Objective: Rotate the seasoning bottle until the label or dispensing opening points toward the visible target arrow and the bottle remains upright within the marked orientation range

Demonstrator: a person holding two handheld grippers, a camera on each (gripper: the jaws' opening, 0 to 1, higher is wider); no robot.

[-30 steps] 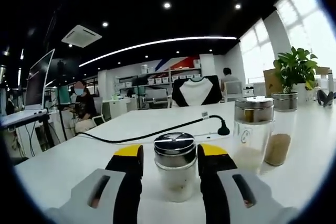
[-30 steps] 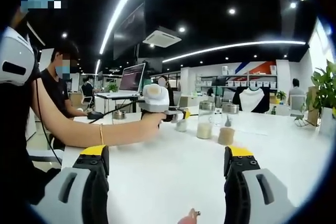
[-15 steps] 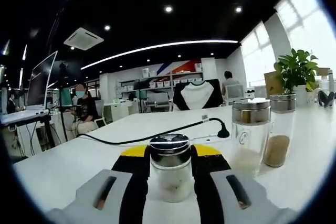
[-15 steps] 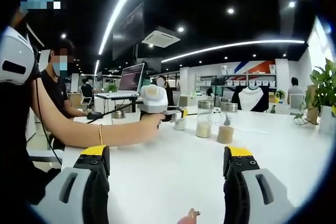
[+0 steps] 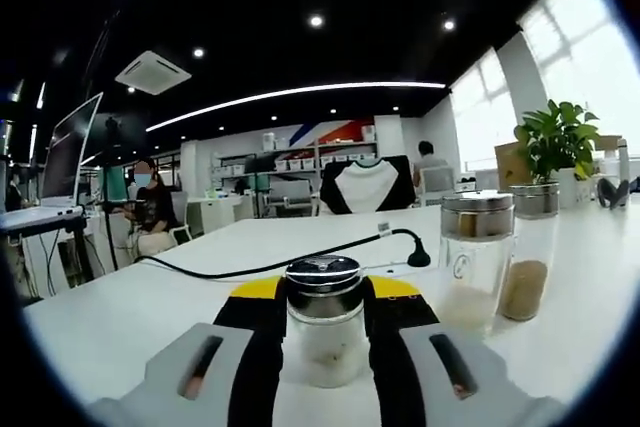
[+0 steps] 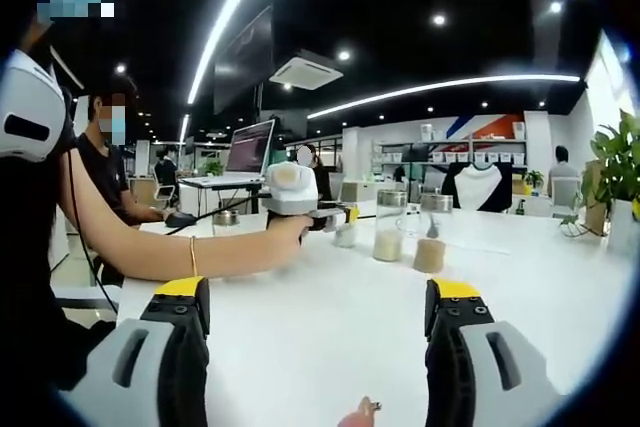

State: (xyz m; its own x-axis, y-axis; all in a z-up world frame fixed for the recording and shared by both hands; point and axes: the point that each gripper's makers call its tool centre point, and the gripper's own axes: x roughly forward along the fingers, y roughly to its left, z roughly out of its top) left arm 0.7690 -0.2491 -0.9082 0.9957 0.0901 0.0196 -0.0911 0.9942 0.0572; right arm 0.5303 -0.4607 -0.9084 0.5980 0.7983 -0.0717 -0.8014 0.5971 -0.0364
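Both jaws of left gripper (image 5: 325, 322) pressed against upright seasoning bottle (image 5: 324, 319); right gripper (image 6: 318, 332) spread wide, empty.

The seasoning bottle (image 5: 325, 332) has clear glossy glass and a shiny metal cap, like the two taller jars (image 5: 475, 262) on its right, while the table (image 5: 120, 312) looks smooth, white and slightly glossy.

text: none legible | taller jar (image 5: 475, 257): small printed mark, too blurred to read
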